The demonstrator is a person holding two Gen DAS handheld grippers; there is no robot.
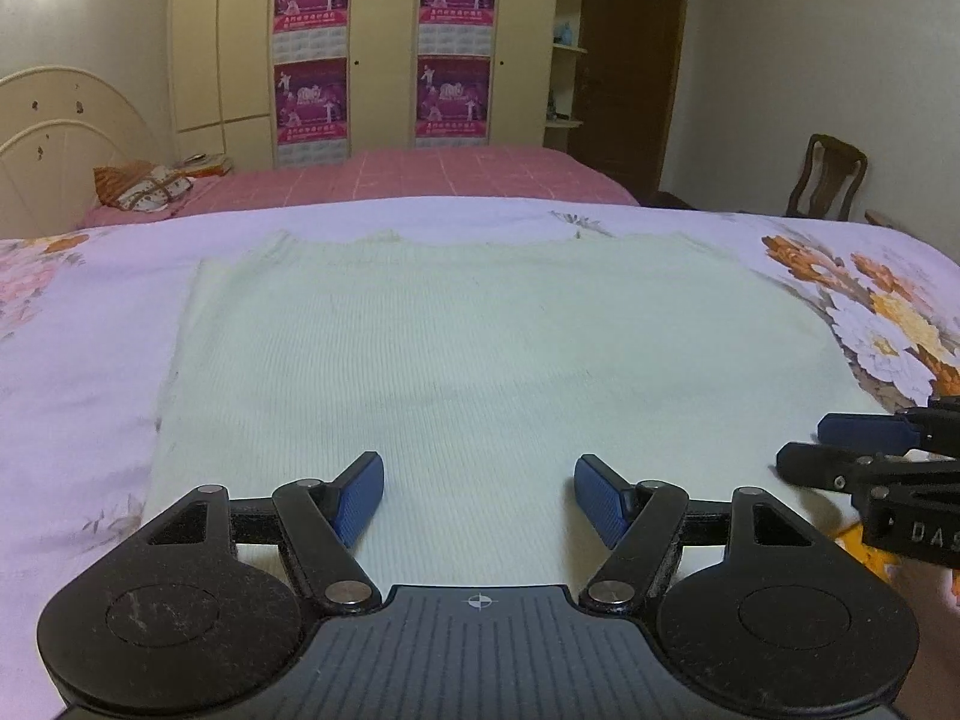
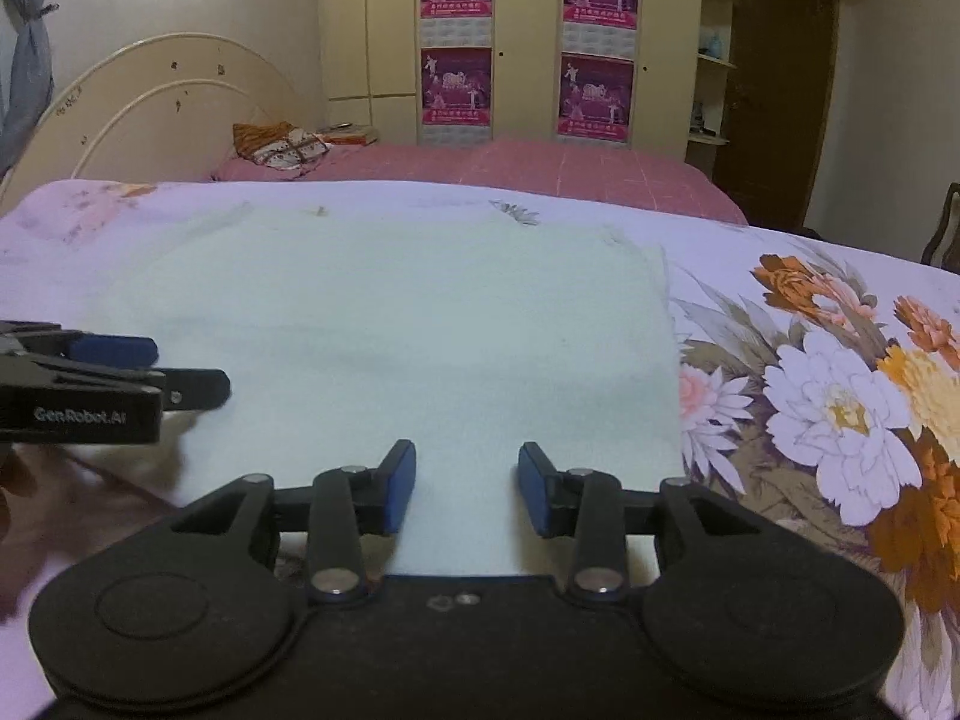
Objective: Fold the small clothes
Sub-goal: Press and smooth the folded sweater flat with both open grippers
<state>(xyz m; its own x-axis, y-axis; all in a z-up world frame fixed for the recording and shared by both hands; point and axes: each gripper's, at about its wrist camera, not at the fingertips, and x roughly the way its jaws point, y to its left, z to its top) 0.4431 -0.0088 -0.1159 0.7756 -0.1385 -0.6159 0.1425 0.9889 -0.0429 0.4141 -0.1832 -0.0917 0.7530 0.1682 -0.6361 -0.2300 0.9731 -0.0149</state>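
A pale cream knitted garment (image 1: pixel 480 348) lies flat on the floral bedsheet (image 1: pixel 72 372); it also shows in the right wrist view (image 2: pixel 390 324). My left gripper (image 1: pixel 479 495) is open and empty, its blue pads low over the garment's near edge. My right gripper (image 2: pixel 467 489) is open and empty over the near right part of the garment. Each gripper shows from the side in the other's view: the right one (image 1: pixel 804 450) at the garment's right edge, the left one (image 2: pixel 180 372) at the left.
The sheet has large printed flowers (image 2: pixel 840 408) to the right. Behind is a pink bed (image 1: pixel 432 177) with a pillow (image 1: pixel 147 186) and cream headboard (image 1: pixel 54 138), a wardrobe with posters (image 1: pixel 384 48), a brown door (image 1: pixel 630 60) and a wooden chair (image 1: pixel 828 177).
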